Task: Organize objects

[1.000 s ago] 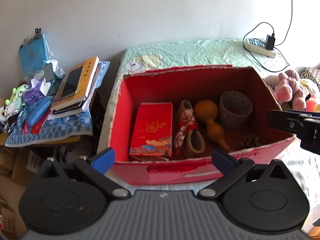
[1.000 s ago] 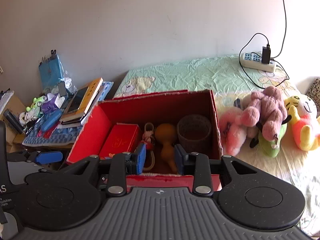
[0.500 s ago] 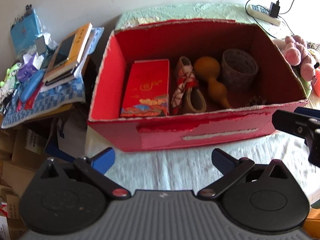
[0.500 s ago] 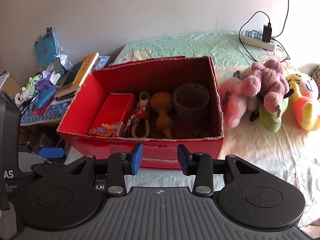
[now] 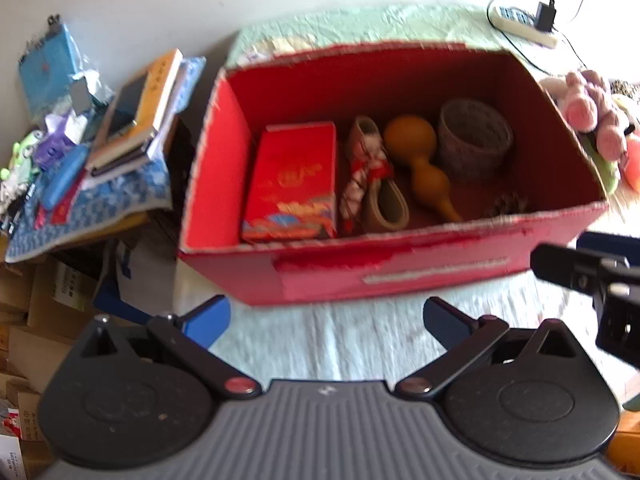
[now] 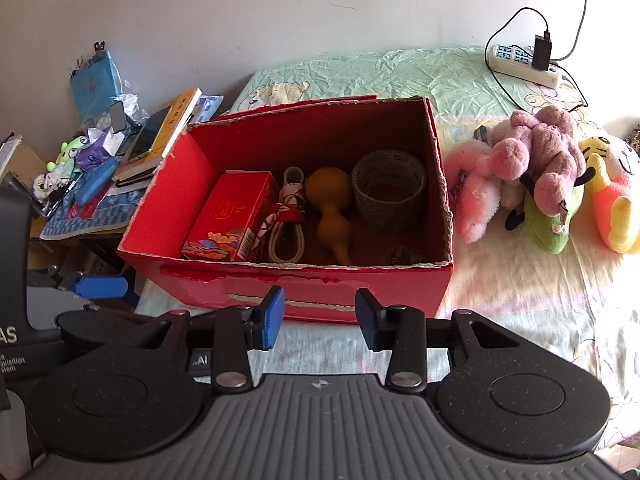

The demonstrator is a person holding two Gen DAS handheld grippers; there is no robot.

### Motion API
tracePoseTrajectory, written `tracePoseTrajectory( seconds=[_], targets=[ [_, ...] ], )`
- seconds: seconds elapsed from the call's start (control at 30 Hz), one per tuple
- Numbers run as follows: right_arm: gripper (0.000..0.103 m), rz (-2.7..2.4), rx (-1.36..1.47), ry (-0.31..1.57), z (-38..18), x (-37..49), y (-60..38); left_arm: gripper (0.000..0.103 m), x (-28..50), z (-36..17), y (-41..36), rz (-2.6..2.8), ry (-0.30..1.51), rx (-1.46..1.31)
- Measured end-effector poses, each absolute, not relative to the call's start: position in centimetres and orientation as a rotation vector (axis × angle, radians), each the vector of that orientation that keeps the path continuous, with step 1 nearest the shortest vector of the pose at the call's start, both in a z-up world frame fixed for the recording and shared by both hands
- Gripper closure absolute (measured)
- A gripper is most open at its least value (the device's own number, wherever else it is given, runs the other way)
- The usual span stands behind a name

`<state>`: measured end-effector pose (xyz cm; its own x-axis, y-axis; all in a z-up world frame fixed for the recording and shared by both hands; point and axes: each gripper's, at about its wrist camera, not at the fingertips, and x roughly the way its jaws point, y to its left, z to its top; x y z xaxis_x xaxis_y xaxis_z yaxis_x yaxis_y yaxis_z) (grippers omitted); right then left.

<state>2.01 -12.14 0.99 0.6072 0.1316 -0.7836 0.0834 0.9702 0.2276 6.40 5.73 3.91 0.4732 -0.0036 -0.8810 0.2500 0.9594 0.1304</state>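
An open red cardboard box [image 5: 400,276] stands on the bed. Inside lie a red packet [image 5: 292,180], a small shoe [image 5: 372,172], an orange gourd [image 5: 420,156], a woven cup-shaped basket [image 5: 474,140] and a pinecone [image 5: 510,204]. My left gripper [image 5: 326,316] hangs open and empty in front of the box's near wall. In the right wrist view the same box [image 6: 192,284] sits just beyond my right gripper [image 6: 320,316], whose jaws are opening with nothing between them.
Plush toys [image 6: 536,168] lie on the bedsheet right of the box, a yellow one [image 6: 616,200] furthest out. A power strip [image 6: 524,60] with a cable rests at the back right. A cluttered side table with books [image 6: 160,132] stands left of the box.
Both grippers drew back from over the box's near edge and tilted down, so the box now lies in front of them. The right jaws widened.
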Motion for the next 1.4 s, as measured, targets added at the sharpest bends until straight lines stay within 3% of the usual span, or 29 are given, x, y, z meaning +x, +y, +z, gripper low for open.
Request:
tracePoseTrajectory(
  seconds=[0.5,0.77,0.9,1.4],
  targets=[
    [0.061,0.018,0.252,0.829,3.5,3.4,-12.6,0.0,8.4,6.9,5.6,-0.134,0.96,0.278],
    [0.059,-0.028,0.244,0.799,3.1,4.7,-13.1,0.0,9.5,6.9,5.0,-0.104,0.889,0.262],
    [0.052,-0.054,0.258,0.782,2.7,5.3,-13.3,0.0,10.2,6.7,4.9,-0.087,0.871,0.243],
    [0.052,-0.089,0.257,0.726,1.3,7.1,-13.7,0.0,12.4,5.3,4.7,-0.112,0.873,0.21]
  ],
)
